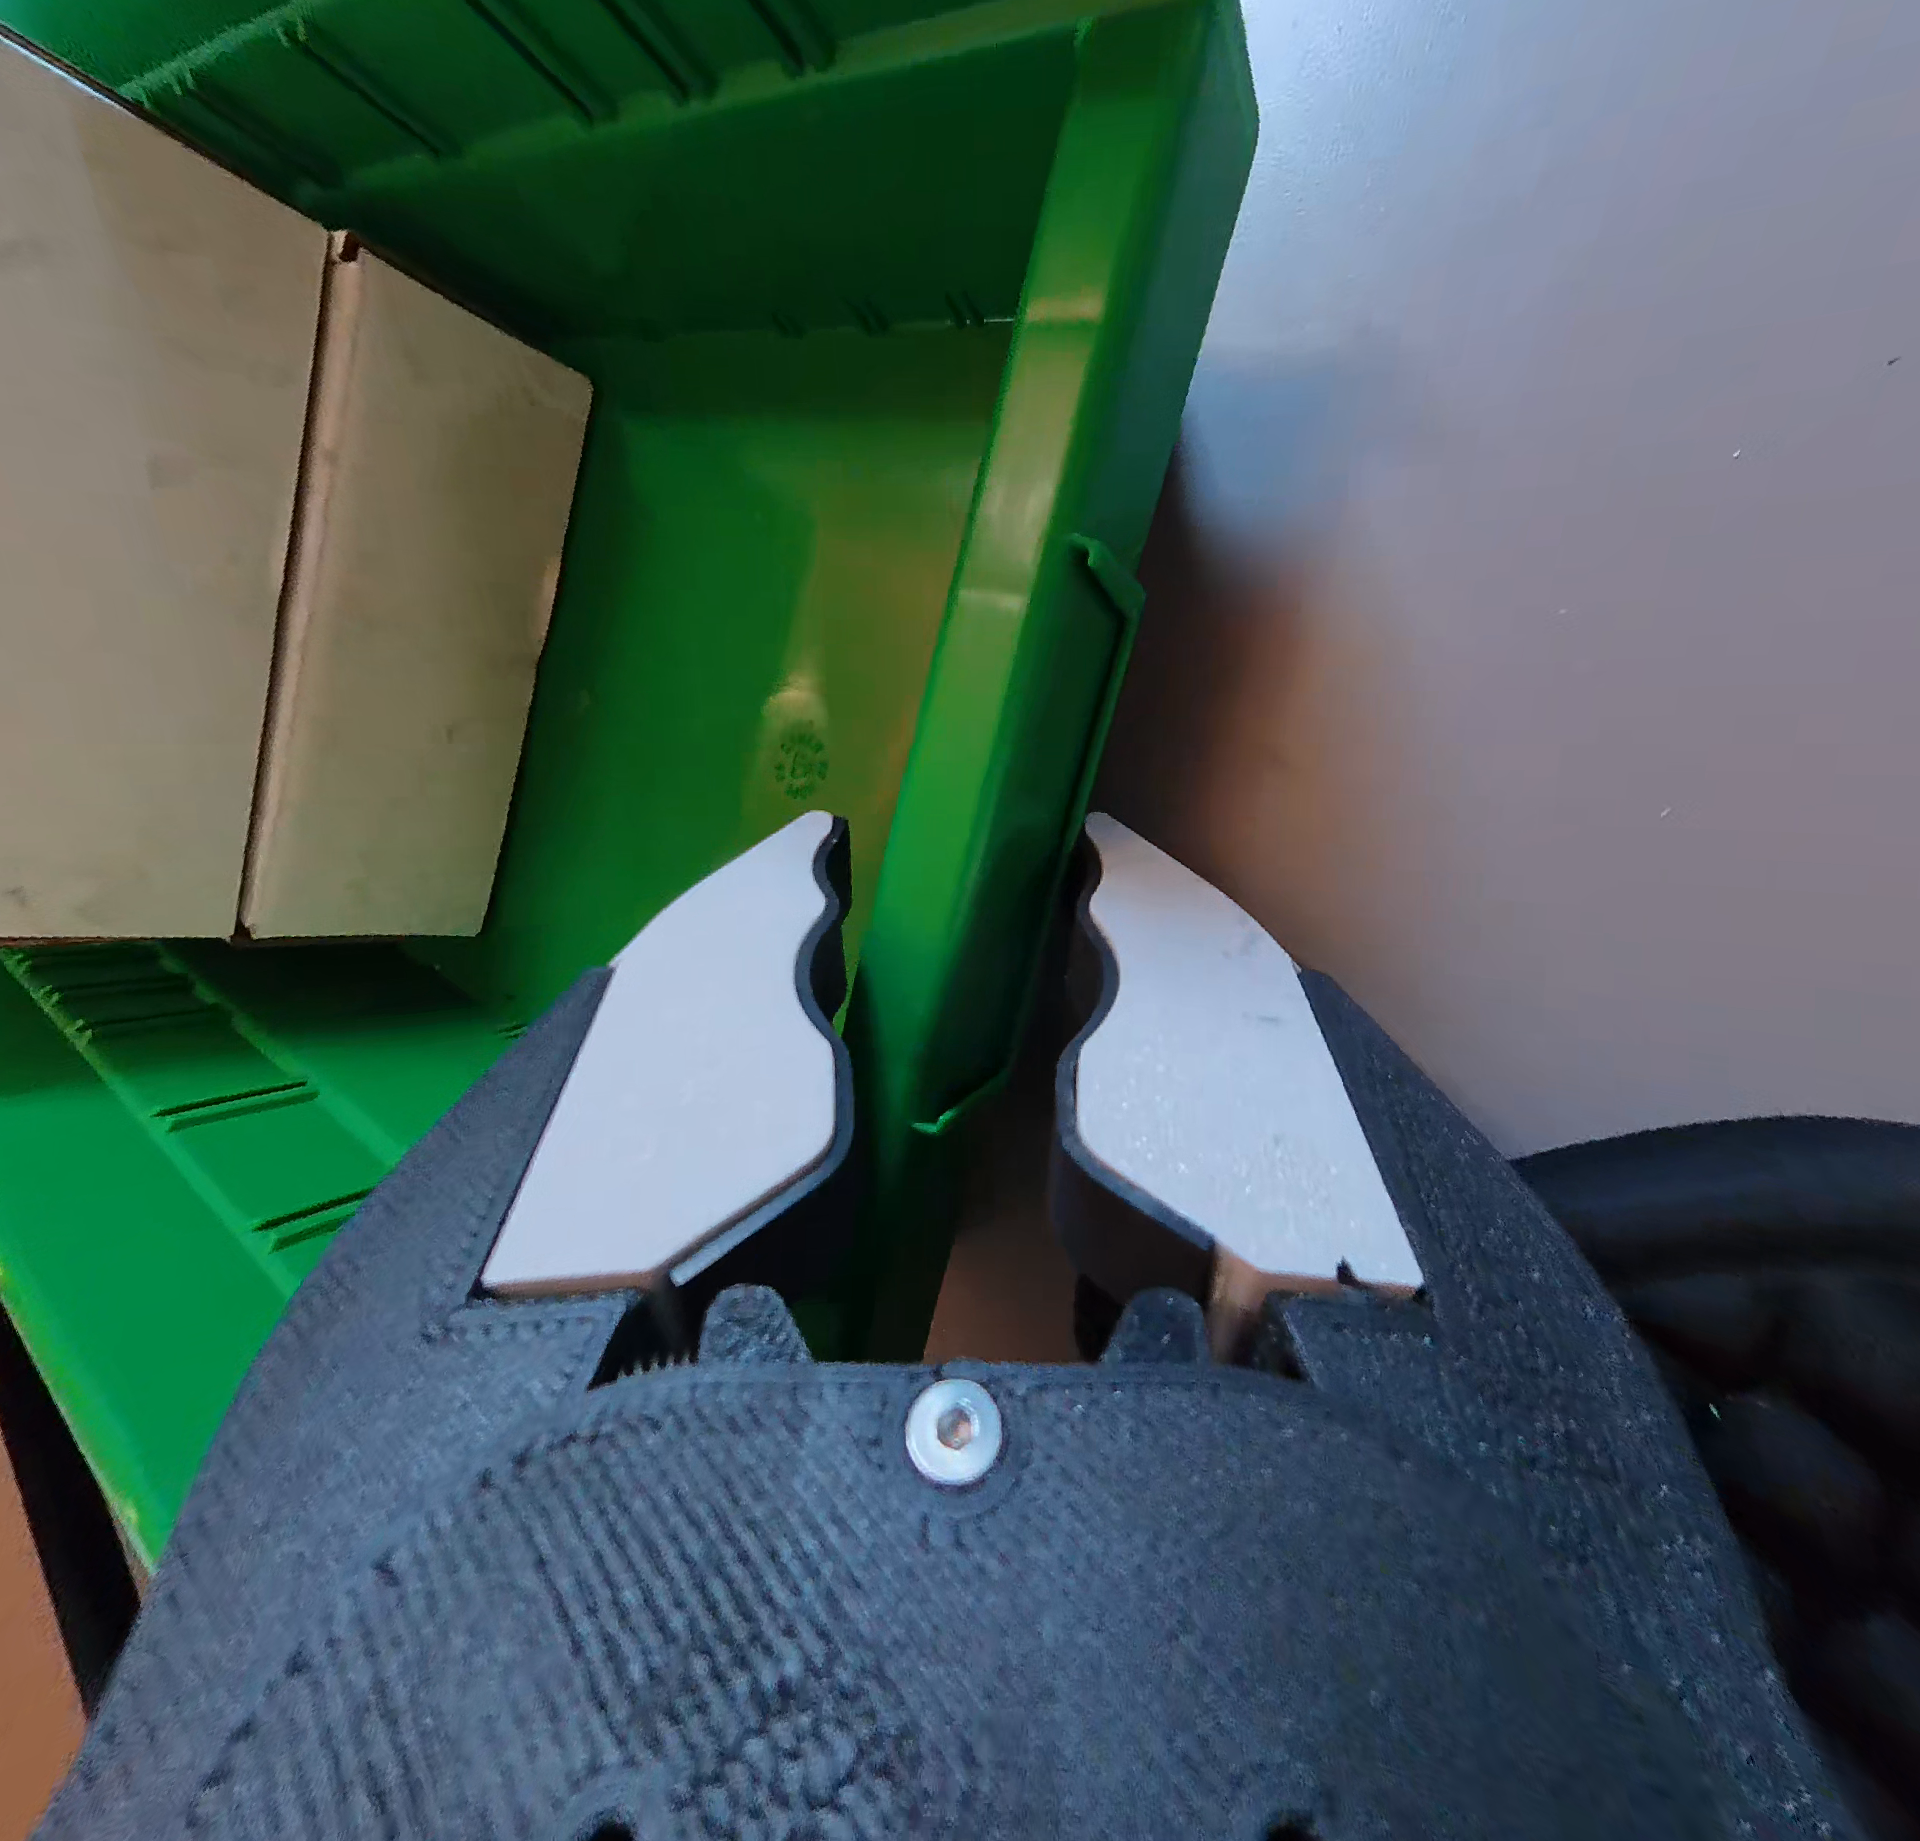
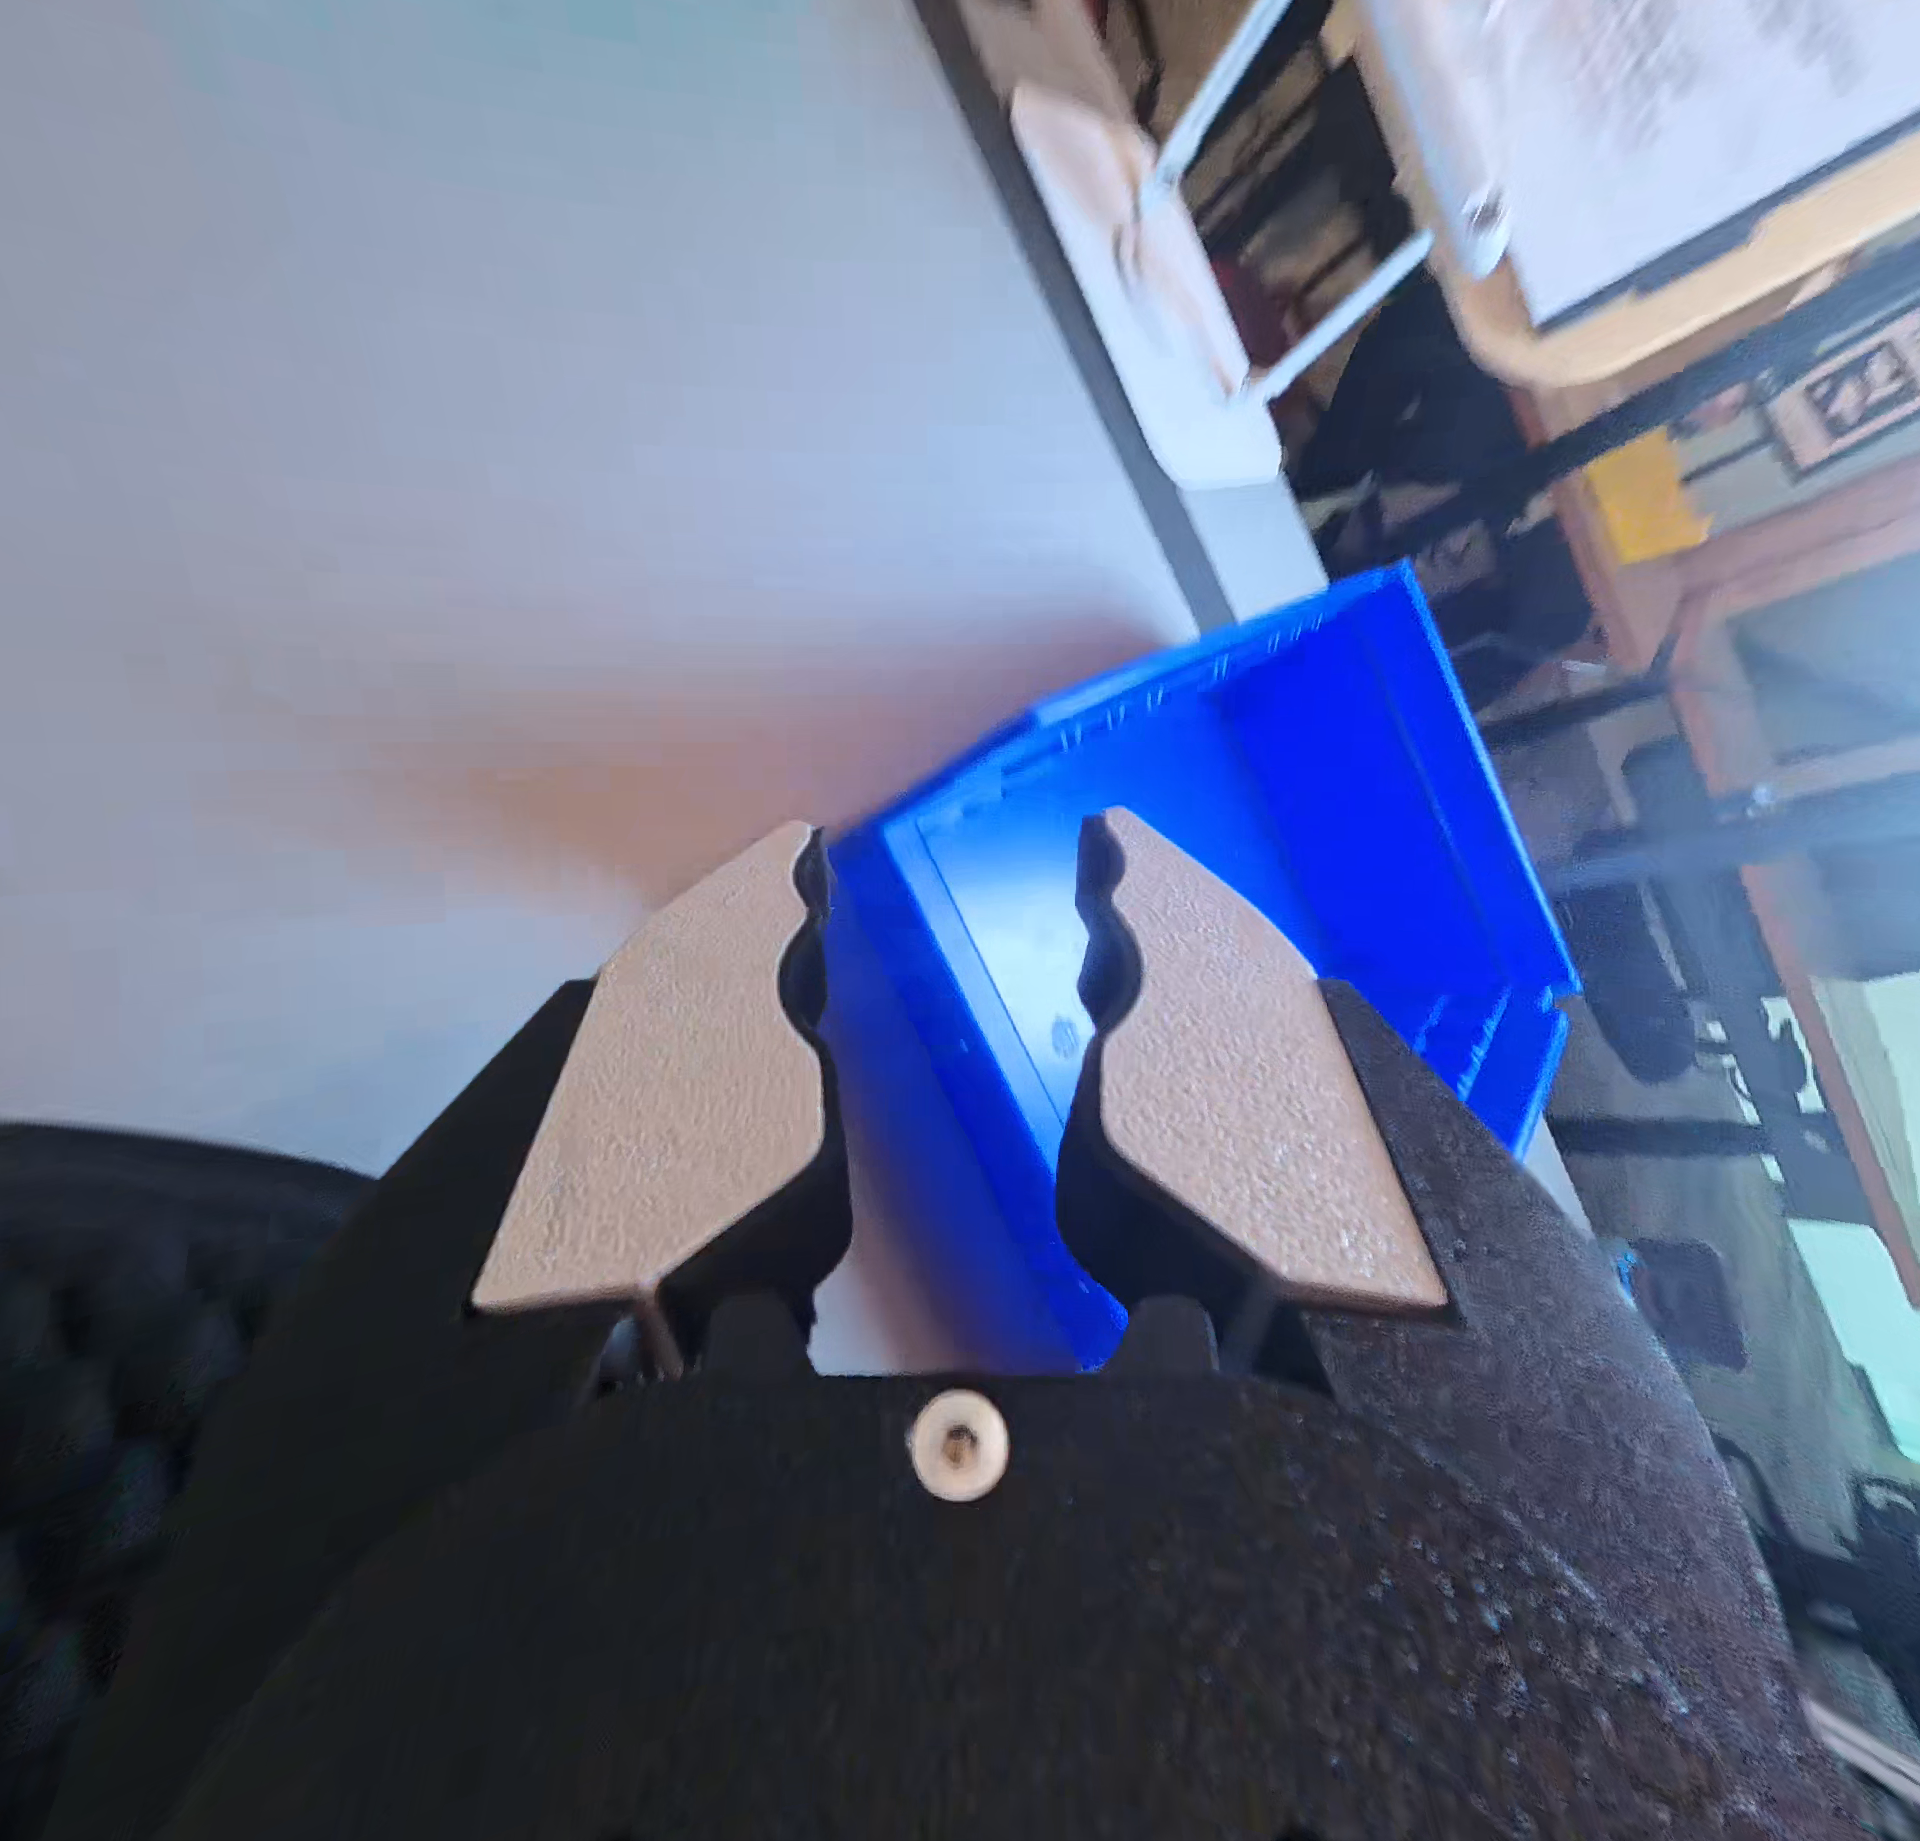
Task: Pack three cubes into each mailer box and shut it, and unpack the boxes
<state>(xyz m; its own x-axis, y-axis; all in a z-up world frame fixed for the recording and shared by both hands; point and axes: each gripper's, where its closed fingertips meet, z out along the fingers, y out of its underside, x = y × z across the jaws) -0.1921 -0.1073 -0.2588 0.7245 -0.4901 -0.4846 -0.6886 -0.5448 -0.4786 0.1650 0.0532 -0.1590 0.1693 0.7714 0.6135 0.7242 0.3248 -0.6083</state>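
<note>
Two shut mailer boxes in a green bin, each bin's wall straddled by a gripper.

The two cardboard mailer boxes [image 1: 405, 607] [image 1: 135, 503] lie side by side and touching, lids down, against the left part of the green bin [image 1: 727, 264], near its ribbed side wall; no cubes are visible. The left gripper [image 1: 961, 835] has its jaws set either side of the green bin's right wall, the left jaw touching the inner face, the right jaw just clear of the outer face, so whether it grips cannot be told. The right gripper [image 2: 951, 835] likewise straddles the near wall of a blue bin [image 2: 1351, 804], jaws apart, grip unclear through blur. Both bins sit on a pale surface [image 1: 1558, 441], the blue one near its far edge.
</note>
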